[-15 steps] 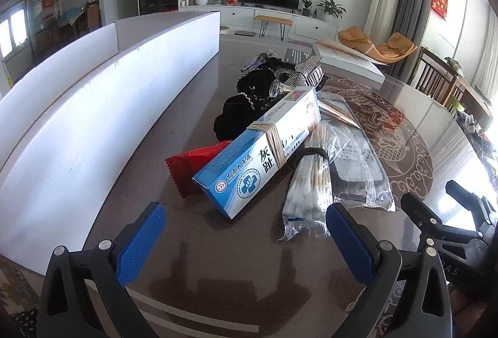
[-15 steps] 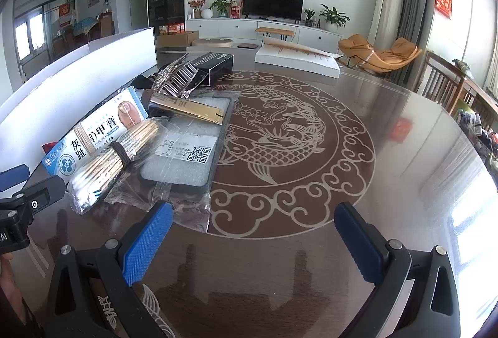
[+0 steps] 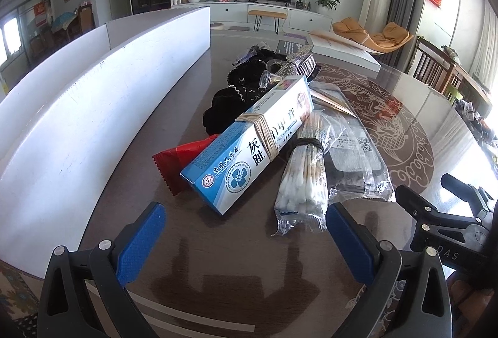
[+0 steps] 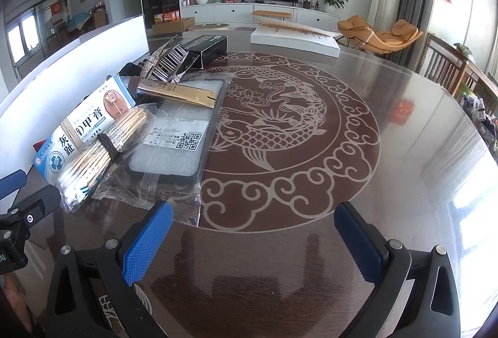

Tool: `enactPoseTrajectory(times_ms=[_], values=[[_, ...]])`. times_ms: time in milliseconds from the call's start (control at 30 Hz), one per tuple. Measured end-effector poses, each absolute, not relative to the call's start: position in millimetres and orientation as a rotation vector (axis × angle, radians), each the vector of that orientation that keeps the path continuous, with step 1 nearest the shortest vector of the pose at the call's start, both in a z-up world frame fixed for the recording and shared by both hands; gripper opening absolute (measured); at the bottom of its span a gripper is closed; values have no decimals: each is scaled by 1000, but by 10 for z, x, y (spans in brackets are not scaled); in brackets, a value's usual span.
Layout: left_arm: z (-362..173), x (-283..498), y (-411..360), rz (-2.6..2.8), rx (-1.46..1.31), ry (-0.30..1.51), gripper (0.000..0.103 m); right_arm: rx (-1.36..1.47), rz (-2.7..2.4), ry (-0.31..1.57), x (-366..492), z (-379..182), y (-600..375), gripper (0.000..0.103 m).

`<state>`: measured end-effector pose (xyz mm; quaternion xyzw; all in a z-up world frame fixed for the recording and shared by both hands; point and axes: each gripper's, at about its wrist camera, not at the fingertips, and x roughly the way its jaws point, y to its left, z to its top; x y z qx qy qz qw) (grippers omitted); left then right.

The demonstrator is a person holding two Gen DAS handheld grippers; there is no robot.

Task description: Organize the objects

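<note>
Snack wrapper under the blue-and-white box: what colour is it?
Red, with a zigzag edge; best seen in the left wrist view.

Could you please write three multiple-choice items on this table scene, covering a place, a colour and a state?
1. Where does the swab pack lie relative to the blue box, seen from the left wrist?
A. to its right
B. to its left
C. under it

2. What colour is the wrapper sticking out from under the blue box?
A. green
B. red
C. yellow

3. How is the left gripper?
A. shut on the swab pack
B. shut on nothing
C. open, holding nothing

Answers:
1. A, the swabs lie along the box's right side.
2. B, its zigzag edge is plainly red.
3. C, its blue fingers stand wide apart over bare table.
</note>
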<state>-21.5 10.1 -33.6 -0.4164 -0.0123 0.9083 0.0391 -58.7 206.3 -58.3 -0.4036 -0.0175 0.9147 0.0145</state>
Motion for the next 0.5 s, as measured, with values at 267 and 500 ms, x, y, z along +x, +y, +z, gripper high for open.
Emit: enactPoseTrajectory(times_ms=[267, 500], values=[[-365, -247, 65, 2771, -1299, -68, 103, -1270, 2849, -38, -602, -592, 2066, 103], [-375, -253, 29, 2766, -1306, -98, 103, -1280, 2834, -66, -629, -610, 2030, 103]])
